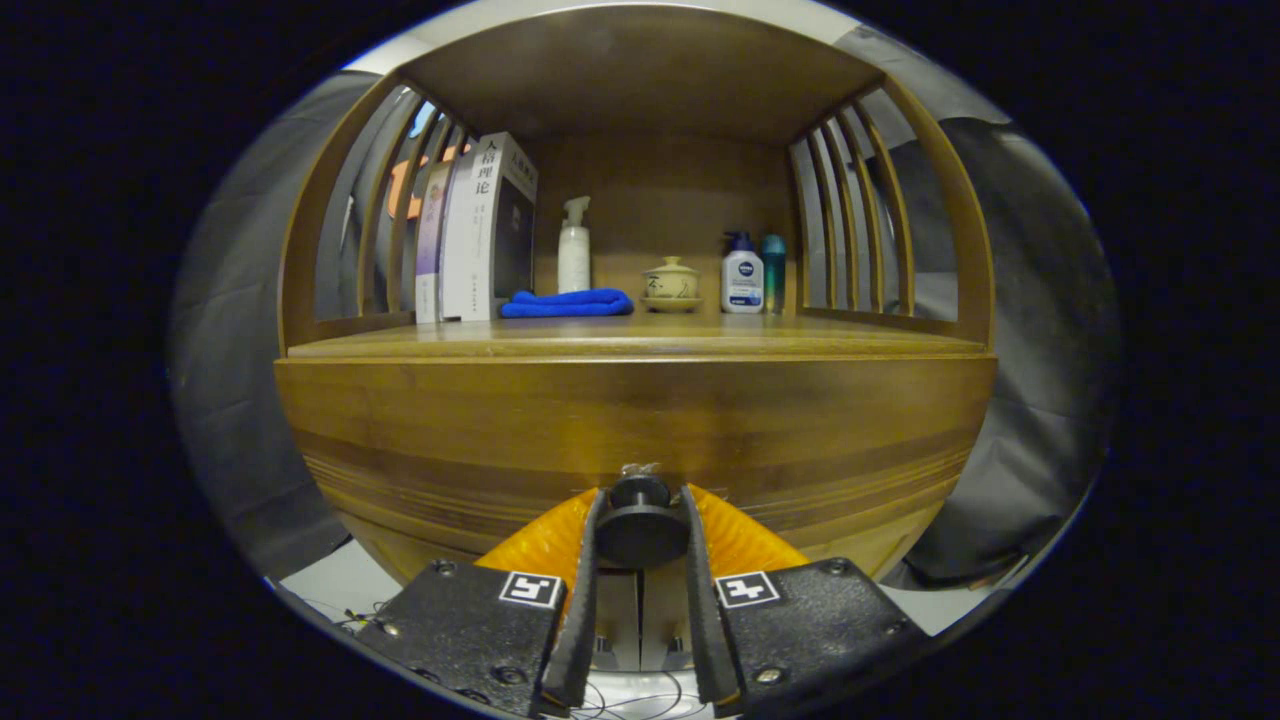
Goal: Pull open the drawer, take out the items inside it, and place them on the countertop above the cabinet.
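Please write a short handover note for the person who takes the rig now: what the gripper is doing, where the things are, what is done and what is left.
Gripper: fingers closed on the round drawer knob, one on each side.
Drawer front: appears shut against the cabinet; its contents are hidden.
Countertop above: free along its front edge; books, blue cloth, bottles and a lidded cup stand at the back.
Done: knob gripped.
Left: pull the drawer open, lift the items out, set them on the countertop.
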